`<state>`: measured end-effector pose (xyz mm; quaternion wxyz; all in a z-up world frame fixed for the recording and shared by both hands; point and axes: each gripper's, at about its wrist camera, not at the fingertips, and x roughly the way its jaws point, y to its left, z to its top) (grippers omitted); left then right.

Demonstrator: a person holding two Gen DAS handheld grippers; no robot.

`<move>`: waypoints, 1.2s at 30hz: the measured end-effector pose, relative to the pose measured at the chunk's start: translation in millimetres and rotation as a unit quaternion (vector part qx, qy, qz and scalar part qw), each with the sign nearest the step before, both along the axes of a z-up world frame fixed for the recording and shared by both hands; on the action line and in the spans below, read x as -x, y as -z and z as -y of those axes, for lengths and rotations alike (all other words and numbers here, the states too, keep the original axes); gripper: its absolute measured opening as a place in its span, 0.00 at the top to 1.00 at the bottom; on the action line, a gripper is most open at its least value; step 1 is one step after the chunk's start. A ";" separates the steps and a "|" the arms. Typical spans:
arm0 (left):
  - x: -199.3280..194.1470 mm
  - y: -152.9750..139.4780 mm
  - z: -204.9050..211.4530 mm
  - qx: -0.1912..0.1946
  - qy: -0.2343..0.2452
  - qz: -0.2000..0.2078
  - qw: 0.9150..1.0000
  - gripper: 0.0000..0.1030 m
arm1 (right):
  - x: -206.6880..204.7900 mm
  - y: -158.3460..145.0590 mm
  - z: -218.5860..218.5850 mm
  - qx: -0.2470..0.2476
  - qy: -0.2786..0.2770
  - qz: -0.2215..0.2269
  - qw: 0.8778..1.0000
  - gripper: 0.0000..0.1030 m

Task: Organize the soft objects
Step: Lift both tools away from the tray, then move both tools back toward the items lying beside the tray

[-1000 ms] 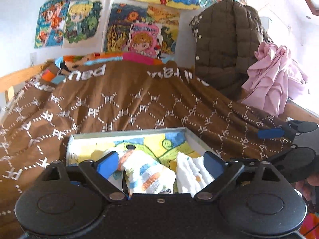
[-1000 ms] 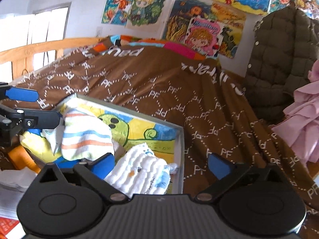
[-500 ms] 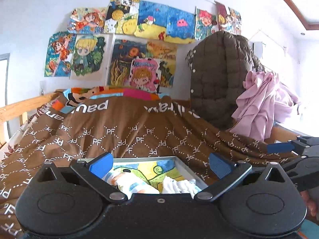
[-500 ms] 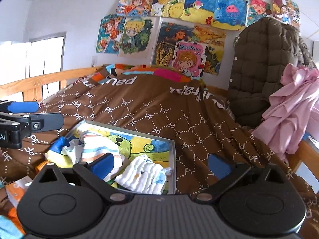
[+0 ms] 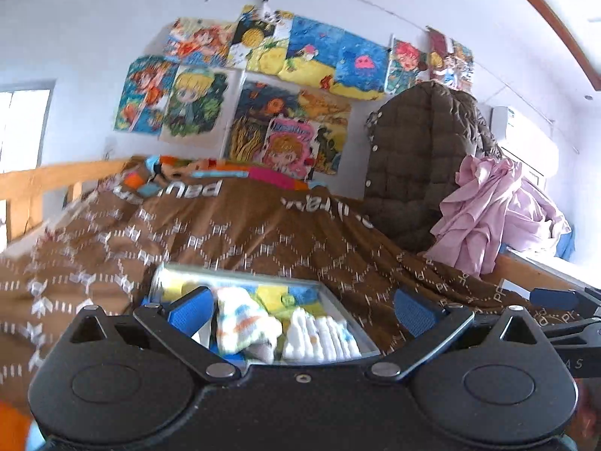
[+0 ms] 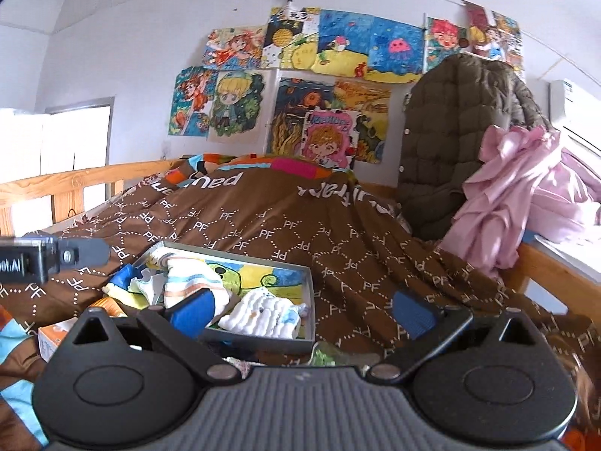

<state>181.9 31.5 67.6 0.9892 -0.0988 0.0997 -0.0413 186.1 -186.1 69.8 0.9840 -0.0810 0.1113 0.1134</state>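
A shallow grey tray (image 6: 310, 300) with a colourful cartoon lining lies on the brown bedspread; it also shows in the left wrist view (image 5: 340, 310). In it lie a striped white, orange and blue cloth (image 6: 191, 285) (image 5: 240, 323) and a folded white ribbed cloth (image 6: 265, 317) (image 5: 319, 338). Blue and yellow soft items (image 6: 124, 285) hang over its left end. My left gripper (image 5: 300, 310) is open and empty, raised in front of the tray. My right gripper (image 6: 300, 308) is open and empty, back from the tray.
The brown PF-patterned bedspread (image 6: 263, 221) covers the bed. A wooden rail (image 6: 75, 180) runs on the left. A brown quilted jacket (image 6: 458, 143) and pink clothes (image 6: 518, 188) hang at the right. Orange packets (image 6: 56, 334) lie at lower left.
Both grippers have pulled back and tilted upward from the tray, so the tray looks smaller and lower. Both stay open and empty. The cloths lie unmoved.
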 end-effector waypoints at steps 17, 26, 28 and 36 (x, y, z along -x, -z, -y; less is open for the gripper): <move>49.9 37.4 3.2 0.019 -0.040 -0.060 0.997 0.01 | 40.5 27.7 8.3 -0.026 0.015 -0.016 0.999 0.00; 66.0 54.9 13.0 -0.004 -0.048 -0.084 0.995 0.01 | 56.8 53.0 8.8 -0.020 0.004 -0.030 0.999 0.00; 70.7 59.8 15.6 -0.011 -0.053 -0.087 0.995 0.01 | 58.7 56.3 10.9 -0.021 0.000 -0.032 0.999 0.00; 79.7 79.2 24.9 -0.019 -0.071 -0.124 0.990 0.01 | 54.1 71.1 23.6 -0.039 -0.003 -0.065 0.997 0.00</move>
